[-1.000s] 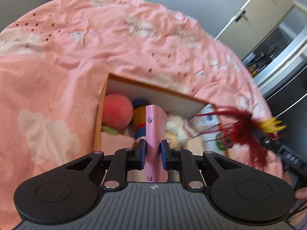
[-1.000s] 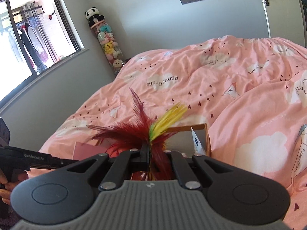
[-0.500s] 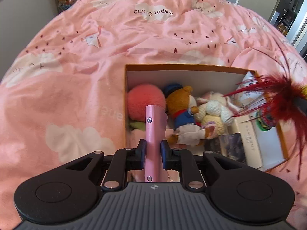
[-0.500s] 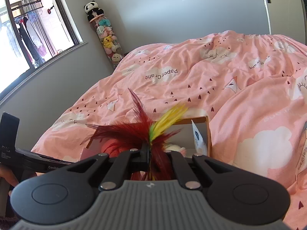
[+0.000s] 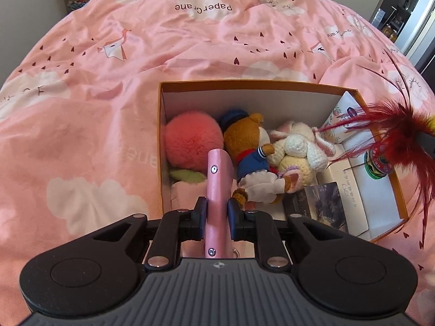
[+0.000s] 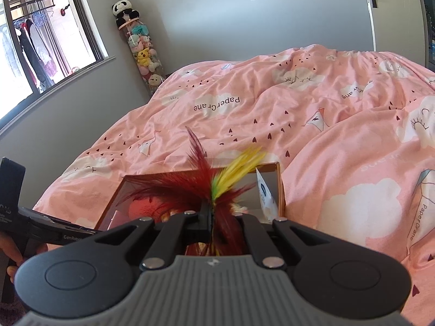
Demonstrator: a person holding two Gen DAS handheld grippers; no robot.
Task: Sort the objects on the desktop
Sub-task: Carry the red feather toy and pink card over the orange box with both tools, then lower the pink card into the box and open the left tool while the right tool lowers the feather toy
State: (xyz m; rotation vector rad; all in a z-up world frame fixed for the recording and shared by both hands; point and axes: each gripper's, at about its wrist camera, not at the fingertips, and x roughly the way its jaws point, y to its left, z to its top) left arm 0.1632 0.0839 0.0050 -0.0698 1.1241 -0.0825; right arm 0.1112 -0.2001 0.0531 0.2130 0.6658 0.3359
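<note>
My left gripper (image 5: 215,218) is shut on a slim pink case (image 5: 218,190) with two metal studs, held on edge above the near left part of an orange-edged cardboard box (image 5: 244,84). The box lies on the pink duvet and holds a pink pompom (image 5: 193,142), a bear doll (image 5: 248,146), a knitted rabbit (image 5: 297,149), booklets and a tape roll (image 5: 379,163). My right gripper (image 6: 210,217) is shut on a red and yellow feather toy (image 6: 206,184), which hangs over the box's right side as feathers (image 5: 394,127) in the left wrist view.
The pink duvet (image 6: 339,125) covers the whole bed around the box. A tall tube of plush toys (image 6: 142,51) stands in the far corner by the window (image 6: 40,32). A door (image 6: 391,11) is at the back right. The left gripper's body (image 6: 43,231) shows at lower left.
The left gripper has swung and tipped down over the box with the pink case, so the box interior is now in full view. The right gripper with the feather toy has stayed nearly still.
</note>
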